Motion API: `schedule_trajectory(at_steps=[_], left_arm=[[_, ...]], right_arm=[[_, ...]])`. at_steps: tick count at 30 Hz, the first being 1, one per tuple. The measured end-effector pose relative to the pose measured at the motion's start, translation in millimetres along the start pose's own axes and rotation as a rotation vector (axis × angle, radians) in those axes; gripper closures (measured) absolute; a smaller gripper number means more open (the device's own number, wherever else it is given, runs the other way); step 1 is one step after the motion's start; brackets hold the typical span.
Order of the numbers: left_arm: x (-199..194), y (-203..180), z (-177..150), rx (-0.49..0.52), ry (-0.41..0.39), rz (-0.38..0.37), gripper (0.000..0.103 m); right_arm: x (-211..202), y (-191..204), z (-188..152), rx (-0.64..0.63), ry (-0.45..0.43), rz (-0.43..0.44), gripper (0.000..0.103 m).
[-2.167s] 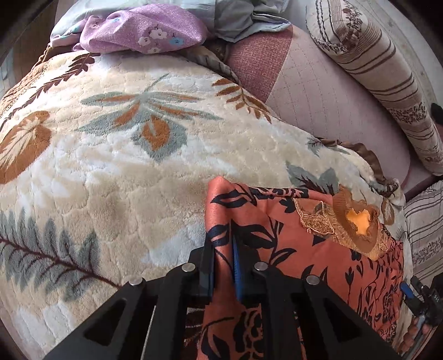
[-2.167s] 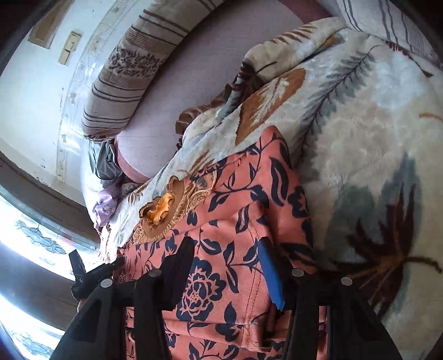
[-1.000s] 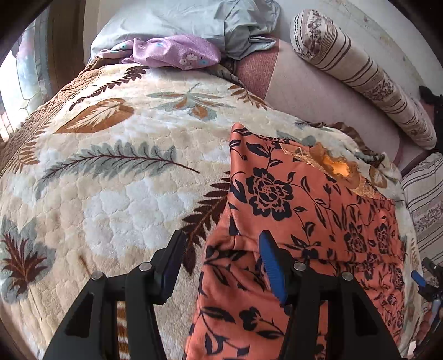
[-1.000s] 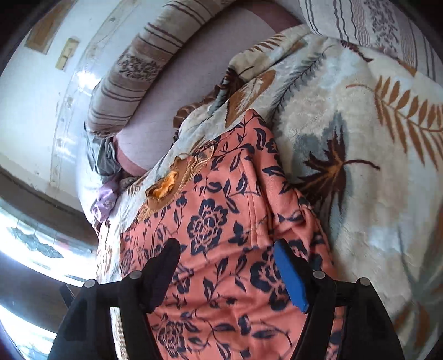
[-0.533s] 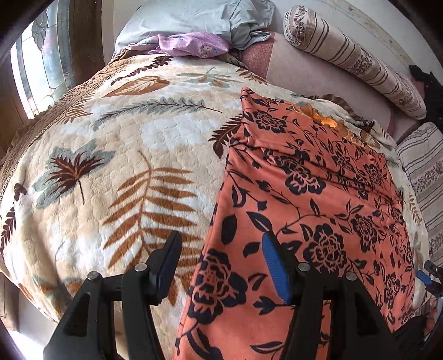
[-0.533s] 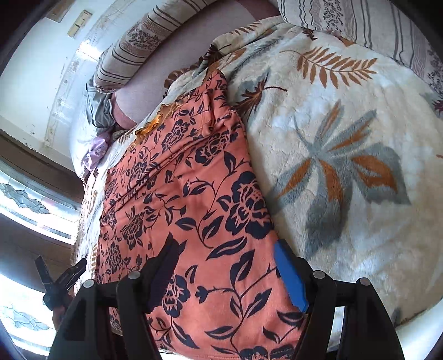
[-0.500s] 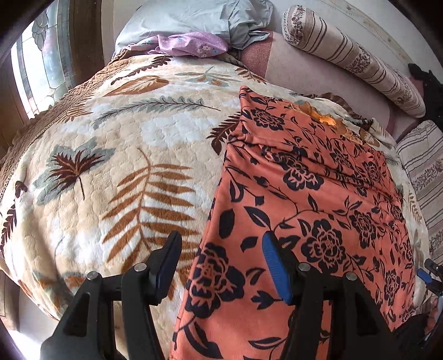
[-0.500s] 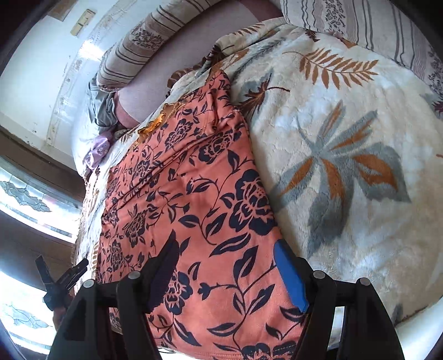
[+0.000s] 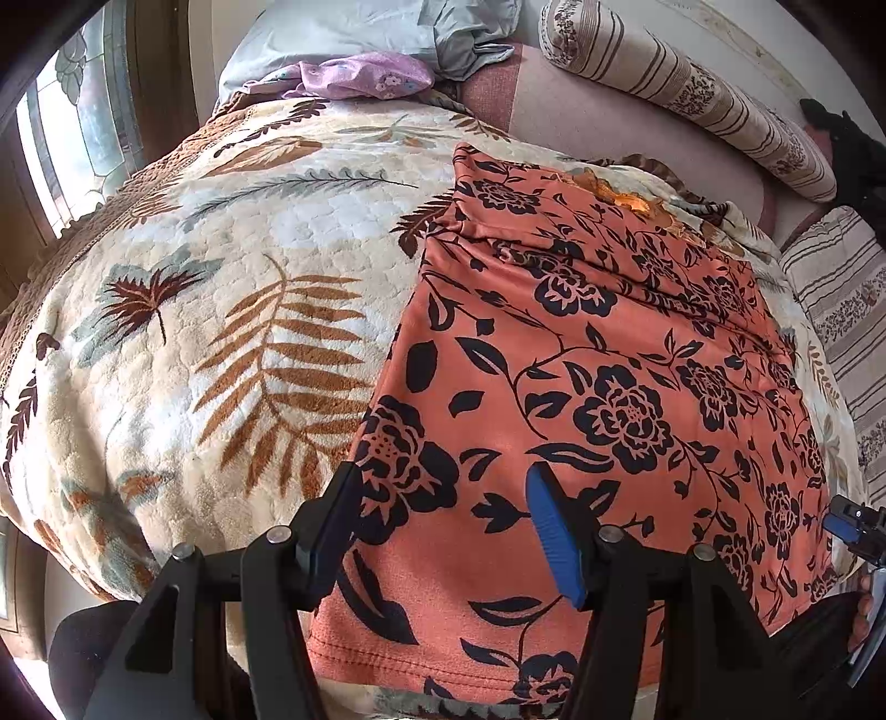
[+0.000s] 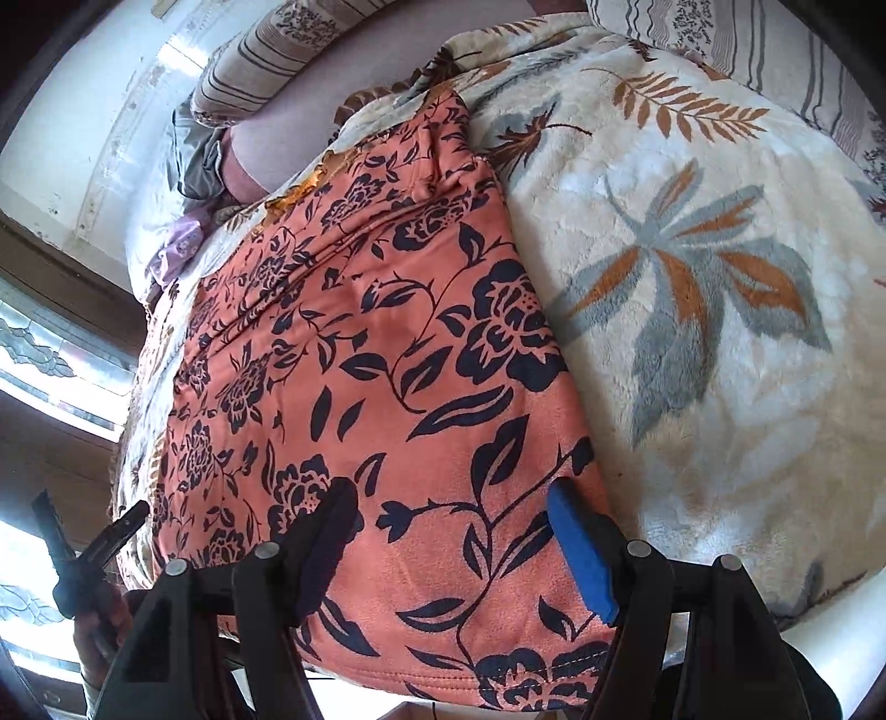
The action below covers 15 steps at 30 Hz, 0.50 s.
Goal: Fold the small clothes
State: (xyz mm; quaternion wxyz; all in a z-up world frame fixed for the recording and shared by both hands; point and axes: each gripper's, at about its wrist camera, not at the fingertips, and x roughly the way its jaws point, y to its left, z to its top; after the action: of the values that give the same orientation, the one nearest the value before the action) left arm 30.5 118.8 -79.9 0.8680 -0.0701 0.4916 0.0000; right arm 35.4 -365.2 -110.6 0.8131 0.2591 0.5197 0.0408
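An orange garment with a dark floral print [image 9: 598,376] lies spread flat on a plush leaf-patterned blanket [image 9: 232,310]; its hem hangs over the near bed edge. It also shows in the right wrist view [image 10: 376,354]. My left gripper [image 9: 443,515] is open and empty, hovering over the garment's near left corner. My right gripper [image 10: 448,531] is open and empty, hovering over the near right corner. Each gripper shows at the edge of the other's view: the right one [image 9: 855,531] and the left one [image 10: 88,548].
A purple floral cloth [image 9: 365,75] and grey clothes [image 9: 387,27] are piled at the head of the bed. A striped bolster [image 9: 692,94] lies along the far side and a striped cushion [image 9: 841,310] at the right. A window [image 9: 72,127] is on the left.
Both grippers let go of the garment's far end, opened, and drew back to the near hem. The garment now lies stretched out flat.
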Motion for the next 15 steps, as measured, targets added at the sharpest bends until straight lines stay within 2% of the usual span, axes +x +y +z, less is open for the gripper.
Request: schedule_trajectory(at_steps=[2, 4, 8, 11, 13, 15], left_arm=[[-1, 5, -2, -0.007, 0.002, 0.002, 0.037], [1, 12, -8, -0.032, 0.002, 0.004, 0.029], [23, 19, -25, -0.022, 0.084, 0.028, 0.029], [21, 9, -28, 0.036, 0.062, 0.072, 0.029], [14, 5, -22, 0.038, 0.044, 0.055, 0.029], [5, 0, -12, 0.046, 0.006, 0.044, 0.029]], right_arm=[[-6, 0, -1, -0.001, -0.016, -0.006, 0.029], [-11, -3, -1, 0.013, -0.02, -0.01, 0.029], [-17, -15, -3, 0.051, -0.022, -0.033, 0.029], [-9, -20, -3, 0.072, 0.044, -0.054, 0.029], [-5, -20, 2, 0.06, 0.084, -0.082, 0.029], [-16, -19, 14, 0.069, 0.048, -0.05, 0.029]])
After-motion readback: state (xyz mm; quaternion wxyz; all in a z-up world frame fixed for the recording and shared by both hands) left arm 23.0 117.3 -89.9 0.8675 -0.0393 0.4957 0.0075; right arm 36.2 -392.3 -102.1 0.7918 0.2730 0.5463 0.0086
